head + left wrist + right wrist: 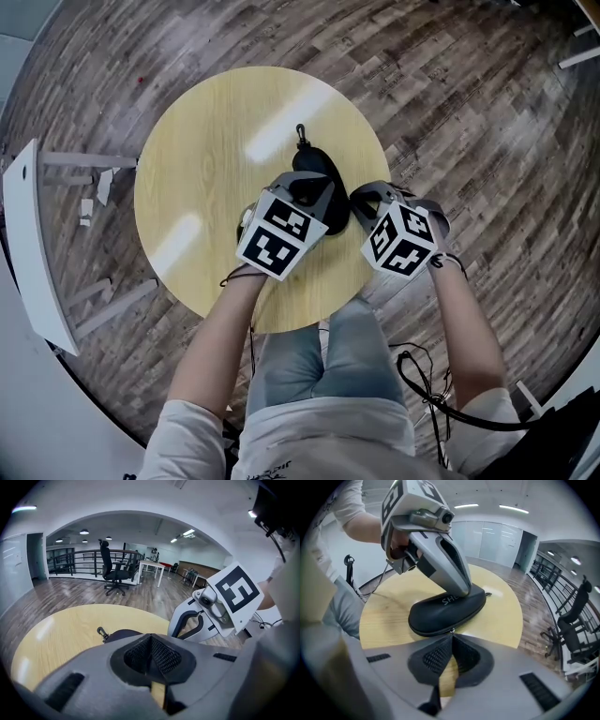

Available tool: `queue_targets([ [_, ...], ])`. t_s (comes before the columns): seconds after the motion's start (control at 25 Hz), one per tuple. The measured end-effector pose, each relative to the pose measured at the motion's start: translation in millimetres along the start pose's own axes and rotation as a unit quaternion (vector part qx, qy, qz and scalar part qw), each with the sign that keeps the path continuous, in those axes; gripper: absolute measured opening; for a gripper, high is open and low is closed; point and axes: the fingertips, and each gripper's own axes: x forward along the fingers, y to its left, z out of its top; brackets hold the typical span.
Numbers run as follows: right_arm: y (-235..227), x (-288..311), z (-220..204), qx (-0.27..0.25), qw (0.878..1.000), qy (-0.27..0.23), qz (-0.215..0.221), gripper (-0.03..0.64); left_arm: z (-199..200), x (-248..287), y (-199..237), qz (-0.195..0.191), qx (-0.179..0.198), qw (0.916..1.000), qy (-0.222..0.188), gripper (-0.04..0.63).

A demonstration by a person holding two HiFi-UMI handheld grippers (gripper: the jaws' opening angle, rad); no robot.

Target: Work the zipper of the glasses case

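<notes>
A black glasses case (323, 178) lies on the round yellow table (206, 187), with its clip (302, 132) pointing away from me. My left gripper (309, 189) is shut, and its closed fingers (450, 569) press down on top of the case (447, 611). From the right, my right gripper (362, 195) meets the case's near side. In the right gripper view its jaws (451, 634) are shut at the zipper seam, with the small metal zipper pull (452, 630) at their tip. The left gripper view shows that gripper (151, 638), the case (123, 634) and the right gripper (180, 629) beyond.
The table's front edge runs close under both grippers, with my legs (319, 347) below it. A white panel (37, 244) stands on the floor at left and cables (422, 375) lie at right. An office chair (112, 569) and desks (150, 566) stand far off.
</notes>
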Motion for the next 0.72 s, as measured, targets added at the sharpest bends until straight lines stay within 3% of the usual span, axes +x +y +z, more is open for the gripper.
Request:
queue_targets([
  [0.16, 13.3, -1.6, -7.0, 0.010, 0.999, 0.008, 0.048, 0.000, 0.3, 2.3, -0.9, 0.004, -0.004, 0.9999, -0.013, 0.005],
  [0.28, 30.7, -8.0, -10.4, 0.015, 0.998, 0.009, 0.061, 0.000, -0.5, 2.2, -0.2, 0.002, -0.012, 0.9997, -0.022, 0.005],
  [0.56, 68.9, -4.6, -2.2, 0.110, 0.993, -0.008, 0.031, 0.000, -0.4, 0.7, 1.8, -0.004, -0.019, 0.9993, -0.032, 0.005],
  [0.72, 63.4, -9.8, -11.3, 0.130, 0.991, -0.010, 0.010, 0.000, -0.7, -0.7, 1.9, -0.024, -0.052, 0.9975, -0.042, 0.005],
])
